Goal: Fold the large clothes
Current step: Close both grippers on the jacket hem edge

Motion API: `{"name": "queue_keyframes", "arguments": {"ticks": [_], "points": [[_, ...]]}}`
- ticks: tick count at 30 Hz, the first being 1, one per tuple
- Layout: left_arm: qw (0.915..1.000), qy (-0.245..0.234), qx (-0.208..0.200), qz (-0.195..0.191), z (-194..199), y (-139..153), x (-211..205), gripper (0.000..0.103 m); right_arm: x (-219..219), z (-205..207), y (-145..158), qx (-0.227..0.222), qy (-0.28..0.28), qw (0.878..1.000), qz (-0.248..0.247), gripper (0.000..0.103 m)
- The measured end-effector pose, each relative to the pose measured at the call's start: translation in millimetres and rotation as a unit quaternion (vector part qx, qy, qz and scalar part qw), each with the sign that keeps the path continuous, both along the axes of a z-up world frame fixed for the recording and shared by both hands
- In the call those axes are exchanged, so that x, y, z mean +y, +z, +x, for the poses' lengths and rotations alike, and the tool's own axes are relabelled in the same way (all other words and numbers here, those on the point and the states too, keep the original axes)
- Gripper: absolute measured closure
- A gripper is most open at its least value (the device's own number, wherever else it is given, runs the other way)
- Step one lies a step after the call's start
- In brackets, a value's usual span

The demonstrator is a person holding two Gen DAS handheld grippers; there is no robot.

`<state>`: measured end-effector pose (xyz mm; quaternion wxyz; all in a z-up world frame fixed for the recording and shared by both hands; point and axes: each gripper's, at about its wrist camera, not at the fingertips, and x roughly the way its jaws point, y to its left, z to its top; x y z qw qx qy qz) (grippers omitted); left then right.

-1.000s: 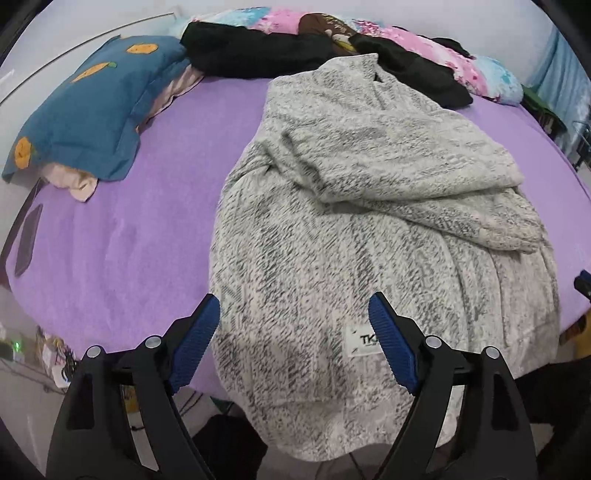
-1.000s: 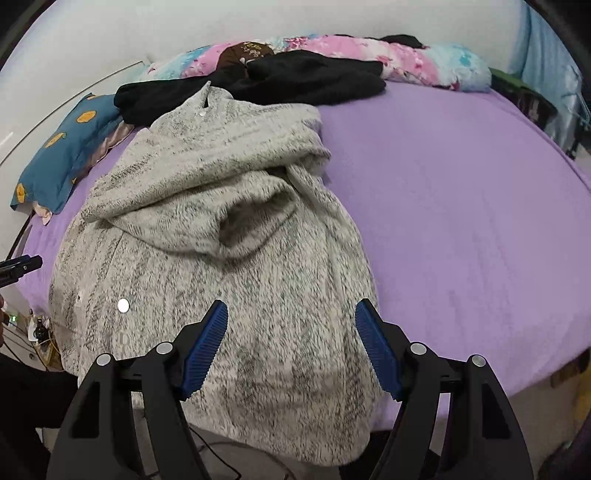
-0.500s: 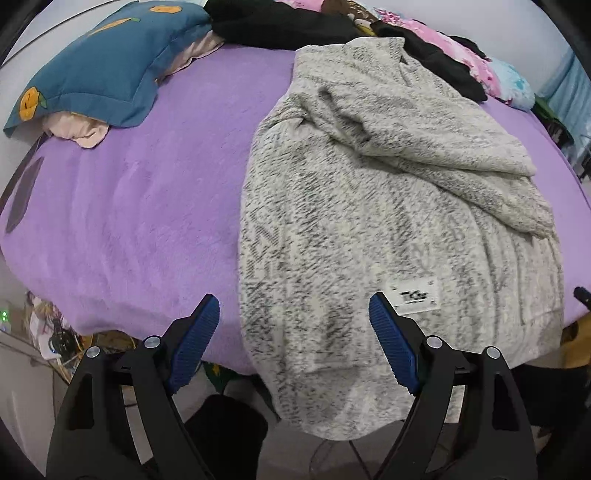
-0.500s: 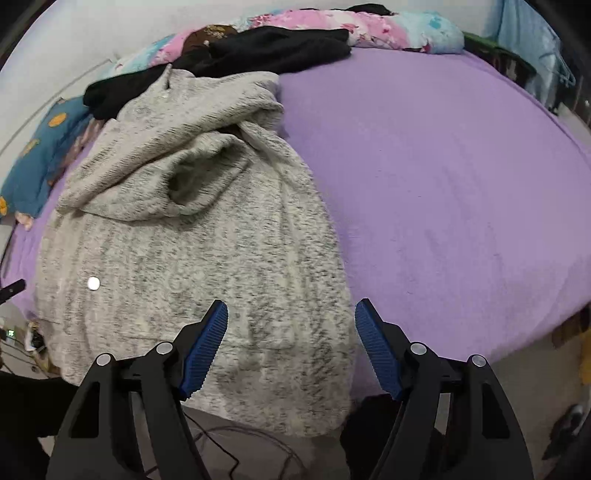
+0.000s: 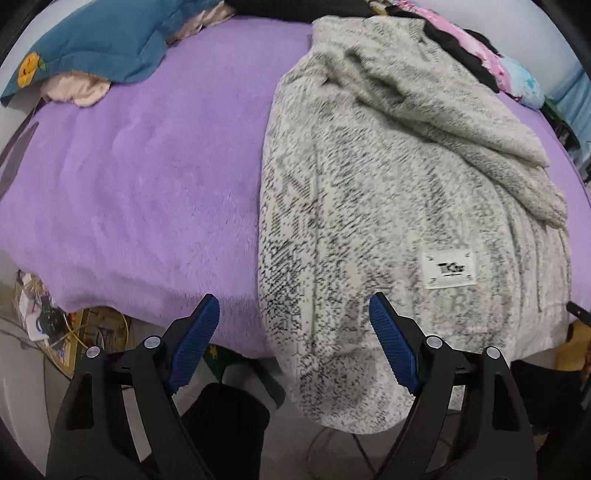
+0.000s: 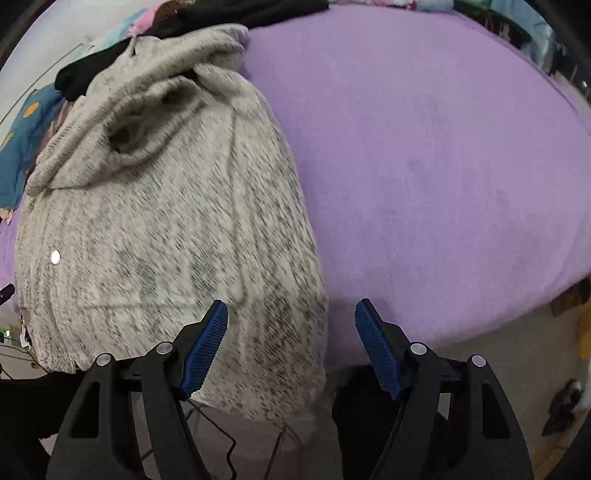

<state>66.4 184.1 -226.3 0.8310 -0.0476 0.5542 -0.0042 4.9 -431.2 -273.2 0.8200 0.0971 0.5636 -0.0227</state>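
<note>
Item one: grey marled sweater (image 5: pixel 388 206), large, knitted. It lies lengthwise on the purple bed cover (image 5: pixel 140 177), its hem hanging over the near edge of the bed, its sleeves folded across the upper body. A white sewn label (image 5: pixel 448 268) sits on the lower front in your left wrist view; a small round button (image 6: pixel 55 256) shows near the left edge in your right wrist view.

Item two: your left gripper (image 5: pixel 293 345). Its blue fingers stand wide apart with nothing pressed between them. They hover above the sweater's hem at the corner that borders the bare purple cover. No contact with the cloth can be made out.

Item three: your right gripper (image 6: pixel 291 345). The fingers are likewise spread, with nothing clamped. They straddle the sweater's other lower corner, one pad (image 6: pixel 205 347) over the knit, the other (image 6: pixel 376 350) over the cover's edge. Whether they touch the cloth cannot be told.

Item four: blue pillow (image 5: pixel 99 40) with orange motifs, at the far left of the bed, well apart from the sweater.

Item five: black garments (image 6: pixel 236 13) and a pink floral quilt (image 5: pixel 495 62), heaped at the head of the bed just beyond the sweater's collar.
</note>
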Motion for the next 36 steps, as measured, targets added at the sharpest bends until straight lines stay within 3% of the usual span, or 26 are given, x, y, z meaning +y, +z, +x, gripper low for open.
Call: {"name": "queue_keyframes", "arguments": {"ticks": [3, 7, 12, 22, 30, 36], "points": [[0.9998, 0.007, 0.010, -0.017, 3, -10, 2, 0.023, -6, -6, -7, 0.009, -0.002, 1.000, 0.012, 0.032], [0.9998, 0.009, 0.017, -0.009, 2, -22, -1, 0.023, -10, -9, -18, 0.023, -0.003, 0.999, 0.027, 0.032], [0.9985, 0.025, 0.013, -0.046, -3, -28, 10, 0.023, -16, -15, -27, 0.032, 0.000, 0.998, 0.050, 0.032], [0.9973, 0.020, 0.000, -0.070, -6, -35, 14, 0.022, 3, -16, -44, 0.043, 0.014, 0.998, 0.032, 0.032], [0.9979, -0.006, 0.005, -0.065, -5, -34, 3, 0.021, 14, 2, -50, 0.048, 0.013, 0.998, 0.024, 0.032], [0.9975, 0.000, 0.010, -0.069, -5, -32, 0, 0.021, 20, 9, -47, 0.046, 0.023, 0.998, 0.021, 0.040]]}}
